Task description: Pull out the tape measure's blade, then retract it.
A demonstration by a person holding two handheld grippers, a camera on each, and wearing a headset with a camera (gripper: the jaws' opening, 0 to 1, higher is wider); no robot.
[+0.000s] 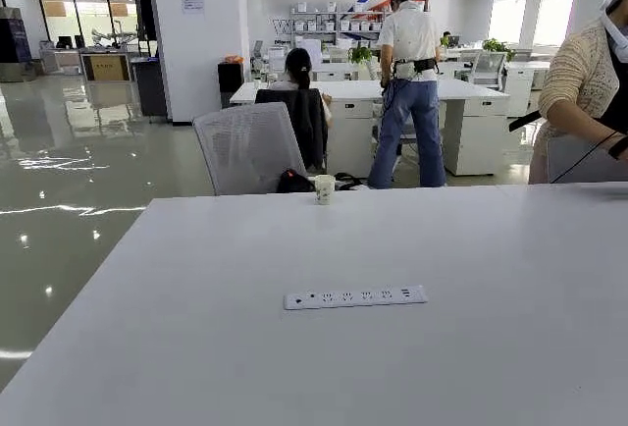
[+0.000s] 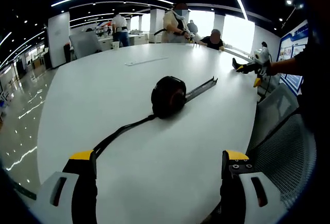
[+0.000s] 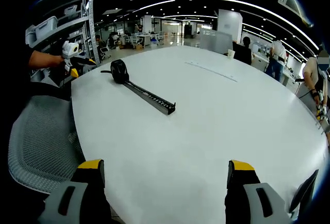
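Two open grippers, one loose blade

Both of my tools are released and holding nothing. The left gripper [image 2: 159, 158] and the right gripper [image 3: 166, 166] each stand with jaws spread wide over the bare white table [image 2: 103, 79].

The tape measure [image 2: 168, 96] lies on that table, apart from both grippers. In the left gripper view it sits at 12 o'clock from my jaws, its blade [image 2: 201, 88] run out flat toward 2 o'clock and its black strap [image 2: 124, 130] trailing toward 7 o'clock. In the right gripper view it lies far off at 10 o'clock, with the blade's free end pointing toward 4 o'clock.

I judge the pull done and the retraction left, and that is where the trouble lies:
- **Whipping:** if I free the blade with nobody holding its end, the spring may whip it across the table.
- **Sliding:** the tabletop looks slick, so a one-sided push could send the tape measure sliding rather than seat it between my jaws.
- **Slipping:** its rounded shell may squirt out of a shallow pinch.
- **Snagging:** the strap lies on my left approach line, so I could catch that instead.
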